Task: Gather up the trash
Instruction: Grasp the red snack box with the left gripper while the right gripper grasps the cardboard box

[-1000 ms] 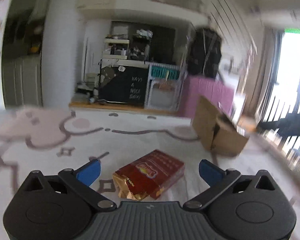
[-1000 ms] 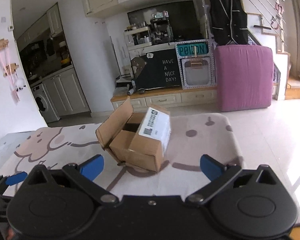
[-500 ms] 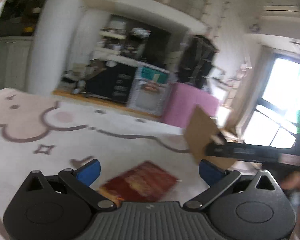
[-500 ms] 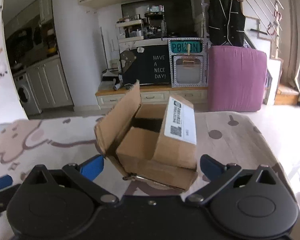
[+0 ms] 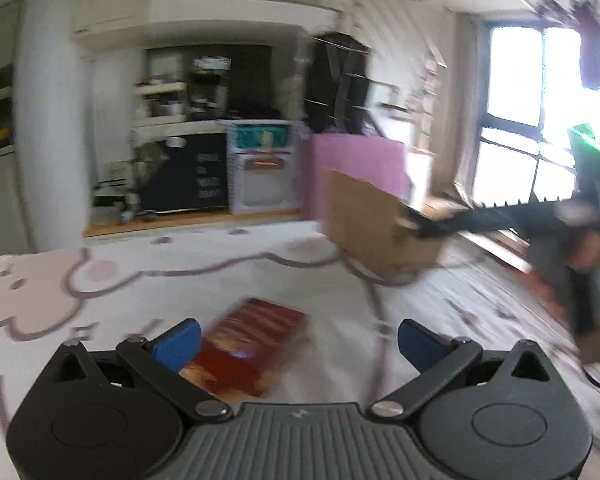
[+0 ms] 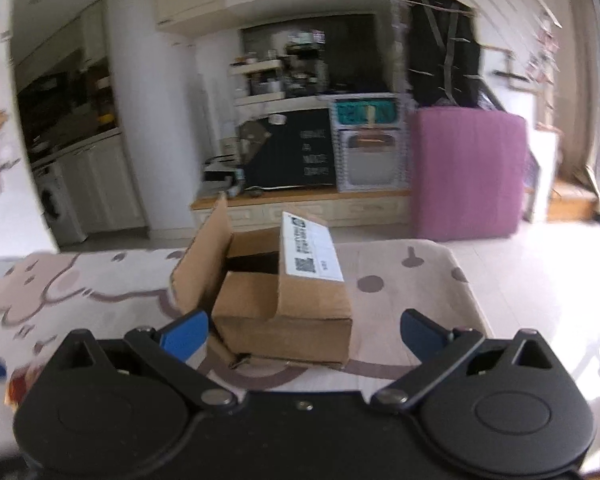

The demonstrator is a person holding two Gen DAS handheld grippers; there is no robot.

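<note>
Left wrist view shows your left gripper [image 5: 298, 338] with its blue fingers spread wide and gripping nothing, low over a red snack bag [image 5: 246, 354] that lies flat on the patterned rug [image 5: 120, 280], nearer the left finger; blur hides whether the two touch. Farther right on the rug sits the cardboard box [image 5: 374, 226], with your right gripper [image 5: 432, 226] reaching in at its near top edge. In the right wrist view your right gripper [image 6: 304, 332] is also spread and holds nothing, the box [image 6: 284, 304] sitting between its fingers with flaps open and a white label on top. A pink cushion [image 6: 470, 174] stands behind on the floor.
</note>
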